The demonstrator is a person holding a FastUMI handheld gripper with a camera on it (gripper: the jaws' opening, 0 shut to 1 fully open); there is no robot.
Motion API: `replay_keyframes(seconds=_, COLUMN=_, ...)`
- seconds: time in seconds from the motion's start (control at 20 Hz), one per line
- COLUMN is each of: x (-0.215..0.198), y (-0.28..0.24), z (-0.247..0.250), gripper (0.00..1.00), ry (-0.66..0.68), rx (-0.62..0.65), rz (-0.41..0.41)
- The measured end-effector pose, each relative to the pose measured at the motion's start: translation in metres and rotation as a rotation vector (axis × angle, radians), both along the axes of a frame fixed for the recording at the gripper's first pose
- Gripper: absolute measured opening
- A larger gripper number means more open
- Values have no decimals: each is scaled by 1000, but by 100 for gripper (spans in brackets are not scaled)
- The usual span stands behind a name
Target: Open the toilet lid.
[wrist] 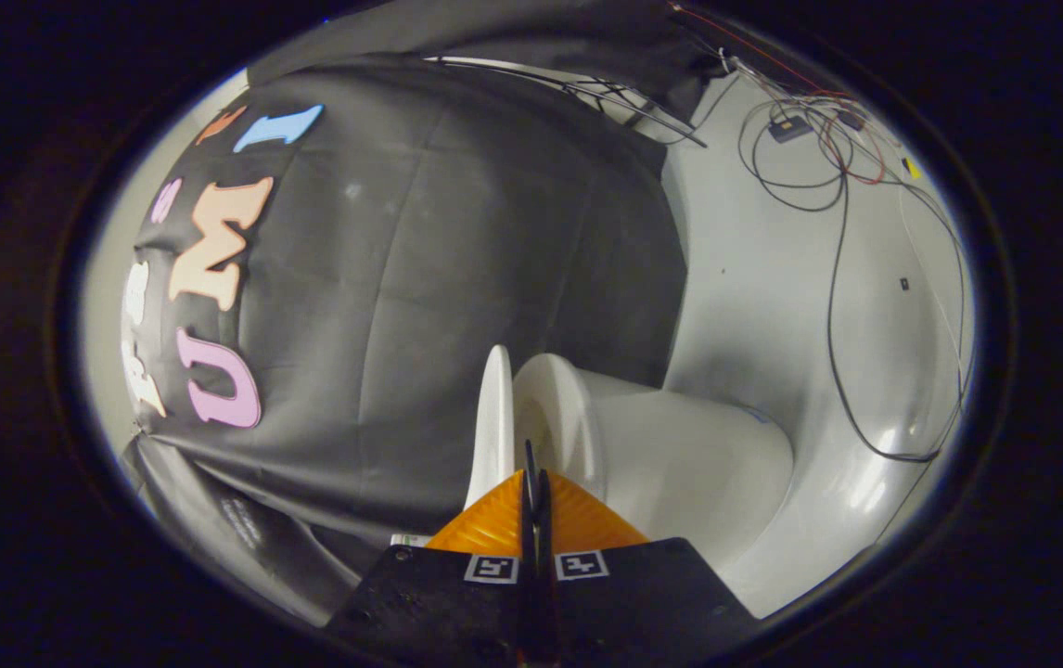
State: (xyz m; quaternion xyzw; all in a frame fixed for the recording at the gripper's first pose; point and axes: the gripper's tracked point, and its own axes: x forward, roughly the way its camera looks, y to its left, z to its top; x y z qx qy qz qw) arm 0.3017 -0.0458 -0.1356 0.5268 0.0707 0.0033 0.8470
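The view is rolled onto its side. The white toilet lies just ahead of the fingers. Its lid shows as a thin white plate standing apart from the seat rim, with a gap between the two. My gripper is shut, its fingers pressed together with nothing held between them. The tips sit at the mouth of that gap, with the lid on one side and the seat rim on the other. I cannot tell whether the tips touch the lid.
Black cloth hangs behind the toilet. On the white surface beside the toilet run several loose cables, leading to a small black box.
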Motion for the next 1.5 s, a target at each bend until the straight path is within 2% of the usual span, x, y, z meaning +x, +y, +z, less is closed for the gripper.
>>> replay_keyframes(seconds=0.25, x=-7, y=30, z=47, gripper=0, ry=-86, rx=-77, rz=-26)
replay_keyframes(seconds=0.7, x=-16, y=115, z=138, gripper=0, ry=-123, rx=-393, rz=33)
replay_keyframes(seconds=1.2, x=-20, y=195, z=191, gripper=0, ry=-113, rx=-720, rz=89)
replay_keyframes(seconds=1.5, x=-17, y=238, z=208, gripper=0, ry=-117, rx=-839, rz=121)
